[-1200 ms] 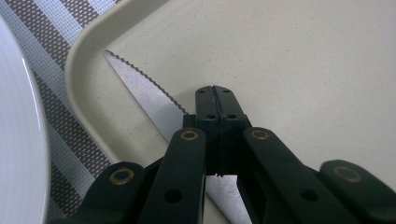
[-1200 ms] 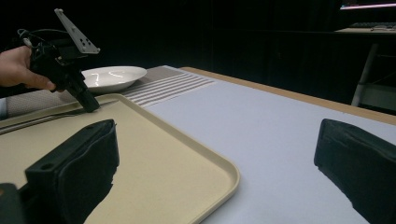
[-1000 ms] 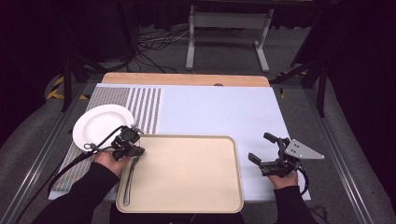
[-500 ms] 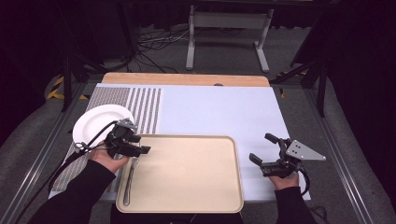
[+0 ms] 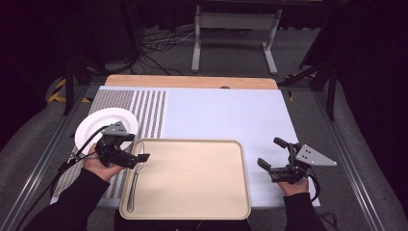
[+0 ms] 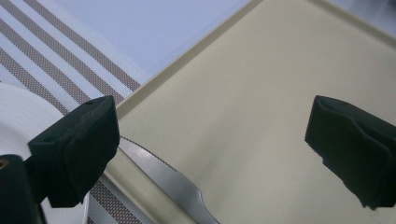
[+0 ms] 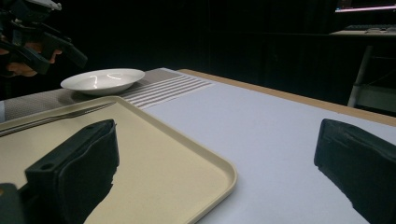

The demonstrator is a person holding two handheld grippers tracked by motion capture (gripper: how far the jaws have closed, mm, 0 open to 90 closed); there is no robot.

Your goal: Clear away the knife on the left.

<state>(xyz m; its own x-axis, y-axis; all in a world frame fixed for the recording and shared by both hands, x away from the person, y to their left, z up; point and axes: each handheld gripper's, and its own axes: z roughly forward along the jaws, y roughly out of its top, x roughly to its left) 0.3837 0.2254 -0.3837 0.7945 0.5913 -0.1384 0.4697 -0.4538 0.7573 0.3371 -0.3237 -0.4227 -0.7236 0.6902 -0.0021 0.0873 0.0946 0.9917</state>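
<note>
A beige tray (image 5: 192, 187) lies at the table's near edge, and a metal utensil (image 5: 133, 180) lies lengthwise along its left side. My left gripper (image 5: 137, 147) hovers over the tray's left rim above the top end of the utensil (image 6: 173, 184). It is open, with nothing between its jaws. A white plate (image 5: 98, 126) sits just behind it on the striped mat. My right gripper (image 5: 272, 153) stands open over the pale blue table cover, right of the tray and holding nothing. In the right gripper view the tray's corner (image 7: 219, 170) lies between its jaws.
A striped placemat (image 5: 139, 108) covers the left part of the table, and a pale blue cover (image 5: 226, 115) takes up the middle and right. A wooden strip (image 5: 192, 82) runs along the far edge. Metal rails flank the table, and beyond it are a stand and cables on the floor.
My left gripper has turned and drifted slightly over the tray's left rim. The utensil still lies in the tray. The right gripper has barely moved.
</note>
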